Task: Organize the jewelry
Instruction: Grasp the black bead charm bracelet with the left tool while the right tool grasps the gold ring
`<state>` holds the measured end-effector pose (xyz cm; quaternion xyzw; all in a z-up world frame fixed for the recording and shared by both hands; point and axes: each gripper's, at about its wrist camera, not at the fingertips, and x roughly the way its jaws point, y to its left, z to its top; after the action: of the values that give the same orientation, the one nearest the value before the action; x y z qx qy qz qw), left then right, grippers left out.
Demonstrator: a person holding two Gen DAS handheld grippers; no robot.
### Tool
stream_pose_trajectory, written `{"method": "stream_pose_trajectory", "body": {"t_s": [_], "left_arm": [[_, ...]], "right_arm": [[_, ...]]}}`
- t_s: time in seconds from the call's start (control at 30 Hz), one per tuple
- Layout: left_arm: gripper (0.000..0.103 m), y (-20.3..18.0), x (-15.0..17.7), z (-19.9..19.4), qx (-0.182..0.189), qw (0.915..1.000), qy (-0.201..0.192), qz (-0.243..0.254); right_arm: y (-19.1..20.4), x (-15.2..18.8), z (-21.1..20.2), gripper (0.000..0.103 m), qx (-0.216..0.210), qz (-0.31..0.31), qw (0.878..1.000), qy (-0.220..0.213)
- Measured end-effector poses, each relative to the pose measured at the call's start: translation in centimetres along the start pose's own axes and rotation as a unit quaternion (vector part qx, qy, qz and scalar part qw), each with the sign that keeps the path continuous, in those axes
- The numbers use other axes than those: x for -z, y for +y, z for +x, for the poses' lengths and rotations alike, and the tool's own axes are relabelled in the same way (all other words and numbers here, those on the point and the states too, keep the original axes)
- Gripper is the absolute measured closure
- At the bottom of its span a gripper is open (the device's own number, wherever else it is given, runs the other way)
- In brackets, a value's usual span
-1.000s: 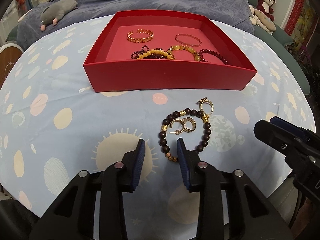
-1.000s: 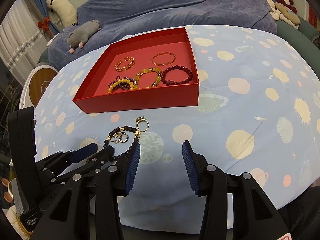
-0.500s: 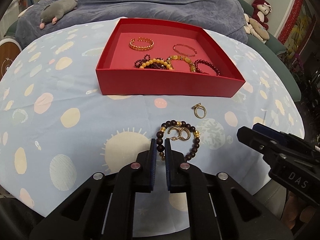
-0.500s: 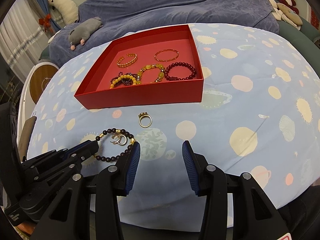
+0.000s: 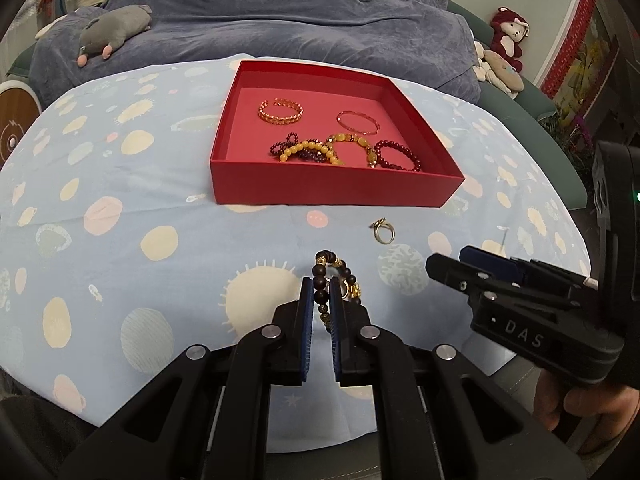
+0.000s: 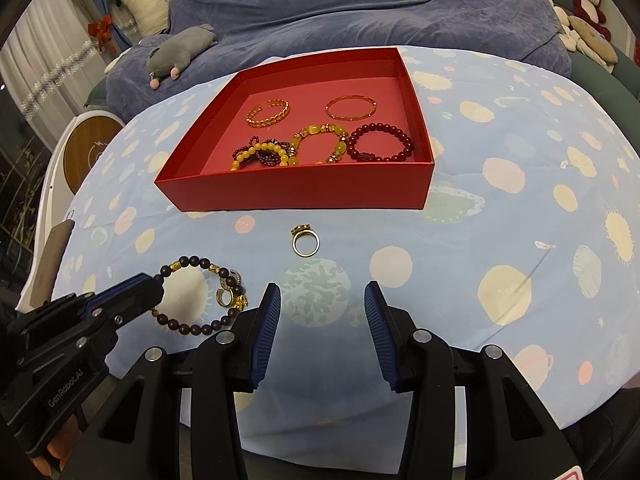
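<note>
My left gripper (image 5: 321, 286) is shut on a dark bead bracelet (image 5: 321, 295) with gold beads, held just above the cloth; the bracelet (image 6: 192, 326) also shows in the right wrist view, with gold hoop earrings (image 6: 226, 294) hanging in it. A gold ring (image 5: 384, 232) lies on the cloth in front of the red box (image 5: 320, 190); the ring (image 6: 305, 242) also shows ahead of my right gripper (image 6: 322, 300), which is open and empty. The box (image 6: 296, 192) holds several bracelets.
The table carries a light blue cloth (image 5: 120, 240) with planet patterns. A grey plush toy (image 5: 112, 32) lies on the blue blanket behind. More plush toys (image 5: 504, 56) sit at the far right. A round wooden-faced object (image 6: 92, 152) stands left of the table.
My left gripper has closed on the dark bead bracelet and drawn it up and back from the cloth, with the earrings. The right gripper has stayed open and nearly still.
</note>
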<state>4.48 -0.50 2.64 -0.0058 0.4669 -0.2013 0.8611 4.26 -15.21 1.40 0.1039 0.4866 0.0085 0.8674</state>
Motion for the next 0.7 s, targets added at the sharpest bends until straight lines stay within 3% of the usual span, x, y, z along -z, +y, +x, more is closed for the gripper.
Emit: {"method": "stream_pose_trajectory", "body": {"t_s": [0.47,0.7], "left_arm": [[0.095,2.0,2.0,2.0,-0.017,0.999,0.034,-0.022],[0.095,2.5,2.1,2.7,-0.019,0.9986,0.041,-0.03]], "right_arm": [[1.8,-2.4,3.7,0.06,0.007,-0.028,1.0,0.01],[1.9,-2.6,4.9,0.067,0.014,-0.031,0.999,0.021]]}}
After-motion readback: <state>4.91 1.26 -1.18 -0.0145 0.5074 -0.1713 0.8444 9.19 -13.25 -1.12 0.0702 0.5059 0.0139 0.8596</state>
